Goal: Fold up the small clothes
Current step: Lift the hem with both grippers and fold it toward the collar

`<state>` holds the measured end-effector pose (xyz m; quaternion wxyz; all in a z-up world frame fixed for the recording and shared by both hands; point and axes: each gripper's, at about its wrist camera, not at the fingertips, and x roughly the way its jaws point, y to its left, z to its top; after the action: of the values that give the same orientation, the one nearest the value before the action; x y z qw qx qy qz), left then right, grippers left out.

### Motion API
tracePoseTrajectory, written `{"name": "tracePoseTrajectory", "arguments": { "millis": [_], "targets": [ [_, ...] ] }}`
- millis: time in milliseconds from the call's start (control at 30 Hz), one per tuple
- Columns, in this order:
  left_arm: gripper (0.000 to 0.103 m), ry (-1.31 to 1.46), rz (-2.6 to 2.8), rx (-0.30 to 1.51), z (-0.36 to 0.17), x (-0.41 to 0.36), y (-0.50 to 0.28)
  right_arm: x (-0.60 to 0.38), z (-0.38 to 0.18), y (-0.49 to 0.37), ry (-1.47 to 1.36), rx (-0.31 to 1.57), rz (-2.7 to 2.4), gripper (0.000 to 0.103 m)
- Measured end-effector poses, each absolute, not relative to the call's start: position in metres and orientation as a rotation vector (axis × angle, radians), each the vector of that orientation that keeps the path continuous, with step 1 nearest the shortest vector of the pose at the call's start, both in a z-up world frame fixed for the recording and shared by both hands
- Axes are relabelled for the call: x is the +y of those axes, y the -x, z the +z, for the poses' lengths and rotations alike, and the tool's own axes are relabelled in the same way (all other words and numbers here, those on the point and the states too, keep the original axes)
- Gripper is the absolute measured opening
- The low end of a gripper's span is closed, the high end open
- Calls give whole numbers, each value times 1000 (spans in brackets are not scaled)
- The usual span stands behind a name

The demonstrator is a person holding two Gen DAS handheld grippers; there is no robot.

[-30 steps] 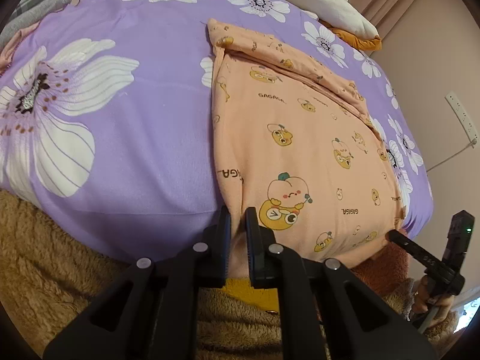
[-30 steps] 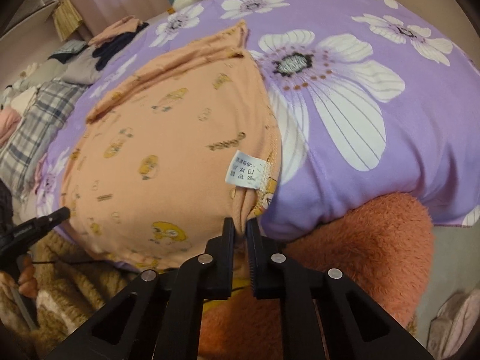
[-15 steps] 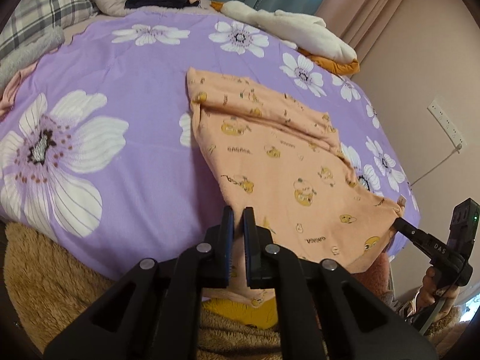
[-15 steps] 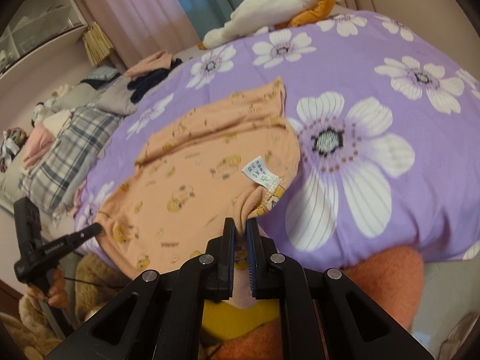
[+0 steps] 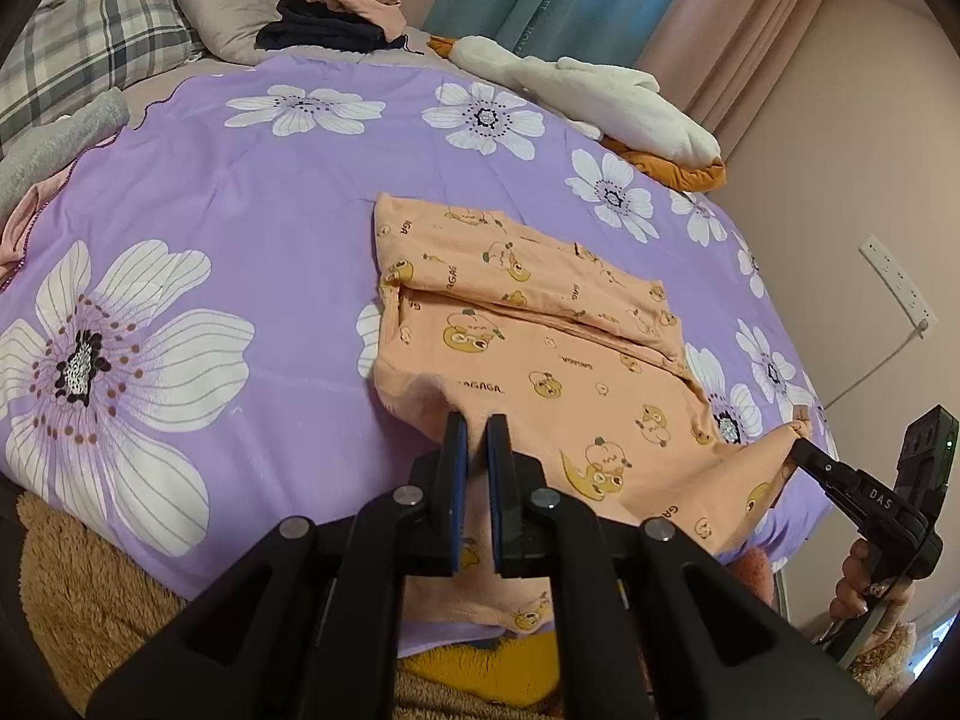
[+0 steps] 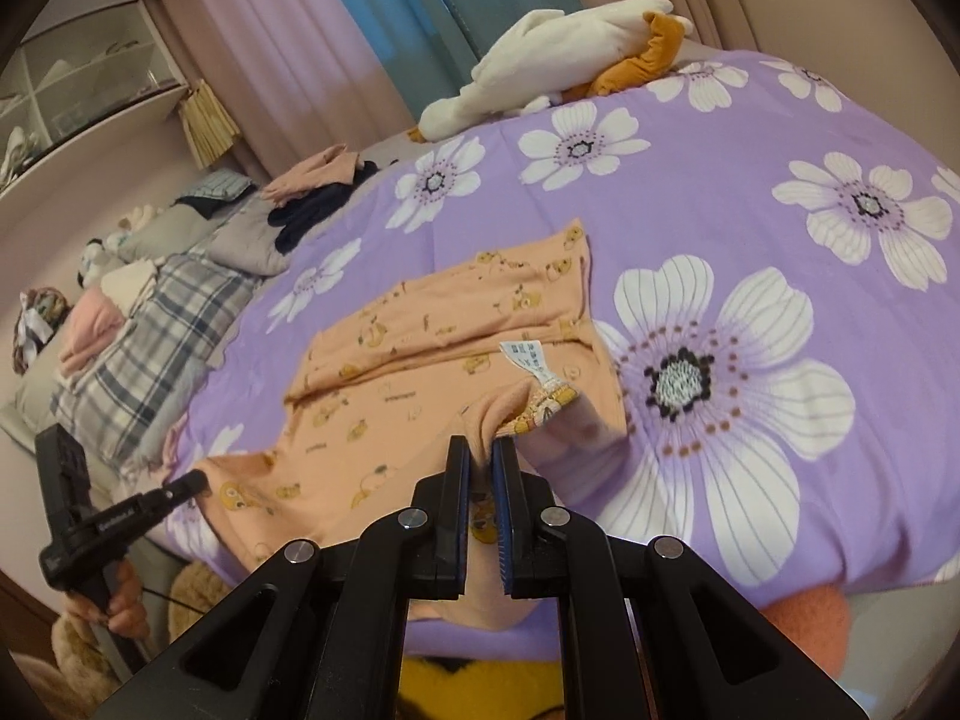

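A small peach garment (image 5: 540,348) printed with yellow cartoon figures lies on the purple flowered bedspread (image 5: 228,228), its far part folded over. My left gripper (image 5: 475,429) is shut on the garment's near left edge, which it holds raised off the bed. In the right wrist view the same garment (image 6: 420,372) shows a white care label (image 6: 528,357). There my right gripper (image 6: 480,450) is shut on the near right edge just below that label. Each gripper also shows in the other's view, the right gripper (image 5: 801,447) and the left gripper (image 6: 195,480), pinching the stretched near hem.
A white and orange plush toy (image 5: 600,96) lies at the bed's far edge. Dark and pink clothes (image 5: 336,18) are piled by a grey pillow and a plaid blanket (image 5: 78,54). Brown and orange fuzzy fabric (image 5: 78,588) sits below the near edge. A wall socket (image 5: 894,288) is on the right.
Both grippers rose with the garment's near edge and tilted up. The hem that hung over the bed's edge is now lifted and stretched between them, and more of the room shows.
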<state>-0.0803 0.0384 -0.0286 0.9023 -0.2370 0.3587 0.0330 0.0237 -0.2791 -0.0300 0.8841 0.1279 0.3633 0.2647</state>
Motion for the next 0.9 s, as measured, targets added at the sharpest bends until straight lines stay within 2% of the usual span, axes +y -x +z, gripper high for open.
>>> {"name": "tracePoseTrajectory", "arguments": {
  "millis": [433, 900],
  "targets": [
    [6, 487, 102, 766, -37, 52, 56, -273, -38, -61, -287, 782, 559, 10],
    [6, 509, 148, 875, -47, 66, 19, -259, -33, -91, -262, 846, 526, 10]
  ]
}}
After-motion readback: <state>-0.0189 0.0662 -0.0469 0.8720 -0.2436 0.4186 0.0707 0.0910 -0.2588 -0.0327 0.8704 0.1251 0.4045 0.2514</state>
